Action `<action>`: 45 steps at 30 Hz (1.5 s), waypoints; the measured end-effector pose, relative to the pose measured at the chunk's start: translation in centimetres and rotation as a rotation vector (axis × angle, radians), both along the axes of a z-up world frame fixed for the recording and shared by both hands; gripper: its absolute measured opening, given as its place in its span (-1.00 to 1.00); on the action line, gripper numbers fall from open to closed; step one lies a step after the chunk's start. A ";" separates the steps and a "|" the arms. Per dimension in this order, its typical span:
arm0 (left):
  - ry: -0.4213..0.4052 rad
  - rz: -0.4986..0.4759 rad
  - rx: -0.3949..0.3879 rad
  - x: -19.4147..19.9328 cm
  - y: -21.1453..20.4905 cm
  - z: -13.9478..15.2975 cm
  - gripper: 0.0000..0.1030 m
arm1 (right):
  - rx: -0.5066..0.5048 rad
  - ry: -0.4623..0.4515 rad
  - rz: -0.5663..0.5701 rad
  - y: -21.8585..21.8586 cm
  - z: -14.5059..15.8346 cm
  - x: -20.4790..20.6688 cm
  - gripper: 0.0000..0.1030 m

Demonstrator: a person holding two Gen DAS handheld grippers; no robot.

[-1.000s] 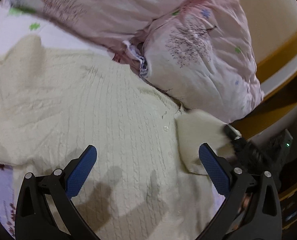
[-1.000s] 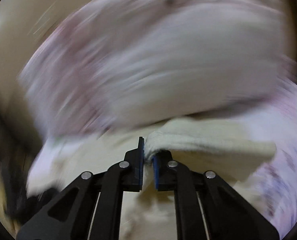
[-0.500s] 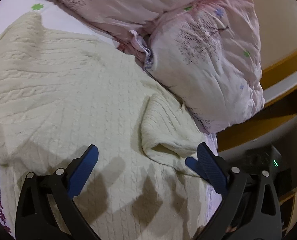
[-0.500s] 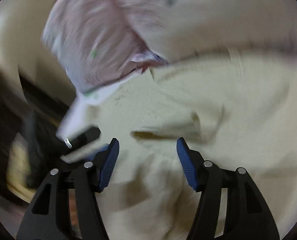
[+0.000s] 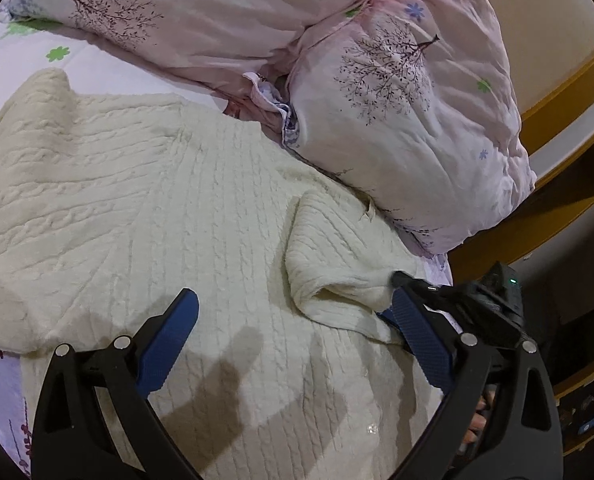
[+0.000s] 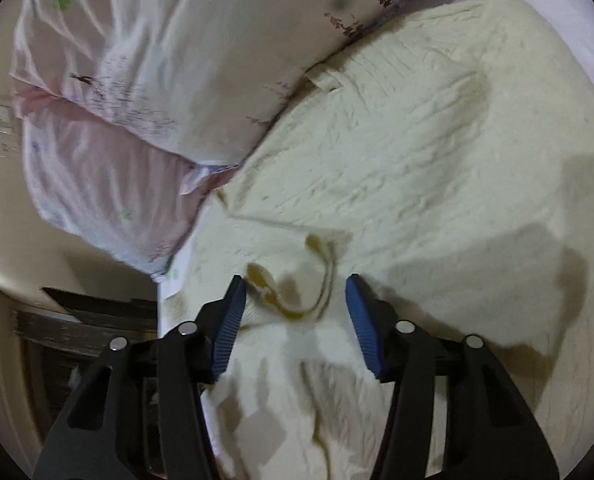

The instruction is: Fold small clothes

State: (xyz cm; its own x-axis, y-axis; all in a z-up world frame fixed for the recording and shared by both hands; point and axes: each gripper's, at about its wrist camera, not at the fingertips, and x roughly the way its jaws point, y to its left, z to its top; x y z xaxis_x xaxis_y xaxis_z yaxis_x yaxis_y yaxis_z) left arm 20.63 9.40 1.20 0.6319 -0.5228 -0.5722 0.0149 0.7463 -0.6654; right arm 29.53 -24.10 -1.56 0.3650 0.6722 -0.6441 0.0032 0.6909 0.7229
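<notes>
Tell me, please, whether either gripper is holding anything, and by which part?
Nothing is held: the left gripper and right gripper are both open above the cream sweater.

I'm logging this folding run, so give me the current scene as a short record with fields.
garment: cream cable-knit sweater, spread on the bed
fold: one sleeve lies turned in over the body
left gripper: open, above the sweater, holding nothing
right gripper: open, over the sweater's rumpled edge, holding nothing
beside the sweater: pink floral duvet, bunched up
surface: floral bedsheet
</notes>
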 end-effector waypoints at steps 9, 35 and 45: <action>-0.028 0.044 -0.023 -0.7 2.3 0.2 0.92 | 0.027 -0.204 0.158 6.7 4.3 0.6 -0.87; 0.114 0.250 -0.152 3.9 4.6 -2.9 -0.88 | 0.081 -0.059 -0.286 -11.7 -0.8 -5.4 0.00; 0.024 0.273 -0.023 0.0 5.8 -0.7 -0.89 | -0.113 -0.203 -0.276 -10.3 0.4 -5.1 -0.89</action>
